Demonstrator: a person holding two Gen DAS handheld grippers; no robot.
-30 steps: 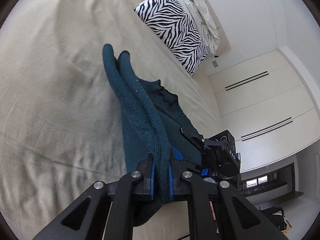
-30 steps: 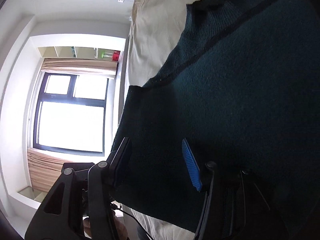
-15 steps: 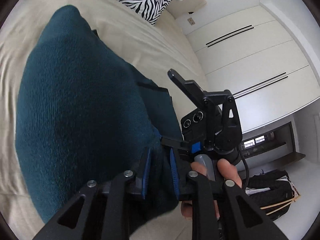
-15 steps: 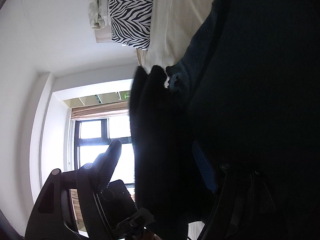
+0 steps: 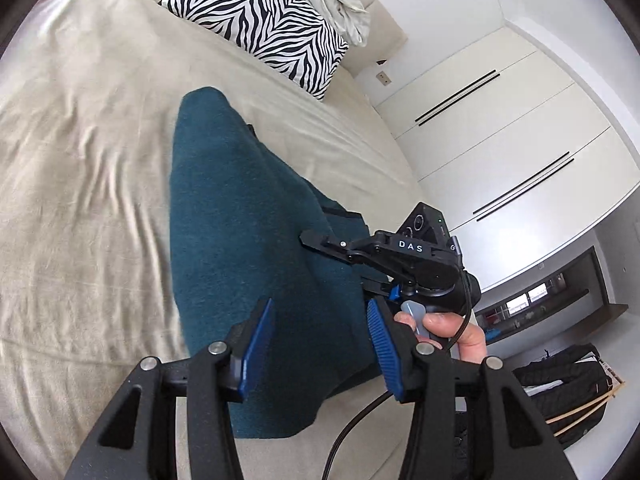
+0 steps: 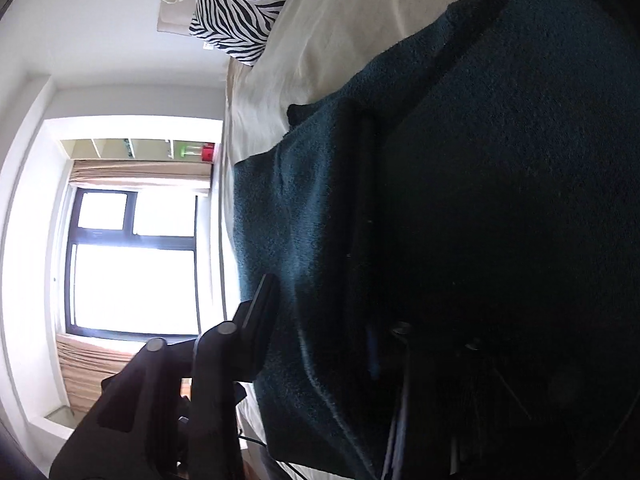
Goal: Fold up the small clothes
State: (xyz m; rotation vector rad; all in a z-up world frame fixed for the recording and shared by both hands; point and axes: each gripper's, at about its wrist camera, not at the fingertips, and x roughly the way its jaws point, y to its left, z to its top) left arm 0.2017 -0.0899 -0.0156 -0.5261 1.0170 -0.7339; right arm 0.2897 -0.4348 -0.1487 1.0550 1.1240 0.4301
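Note:
A dark teal knitted sweater [image 5: 248, 232] lies on the beige bed, with one part folded over the rest. My left gripper [image 5: 318, 340] is open just above its near end, blue pads apart, nothing between them. My right gripper [image 5: 340, 246] shows in the left wrist view, low over the sweater's right side, held by a hand. In the right wrist view the sweater [image 6: 460, 200] fills the frame, and my right gripper [image 6: 320, 320] is open with its fingers wide apart on the fabric.
A zebra-striped pillow [image 5: 260, 20] and a crumpled pale cloth [image 5: 340, 4] lie at the head of the bed [image 5: 80, 140]. White wardrobe doors [image 5: 500, 140] stand to the right. A black bag [image 5: 568, 392] lies on the floor. A bright window [image 6: 132, 256] is beyond the bed.
My left gripper carried the sleeve across the sweater, then opened and let it go. The sleeve now lies flat on the body. My right gripper stayed open.

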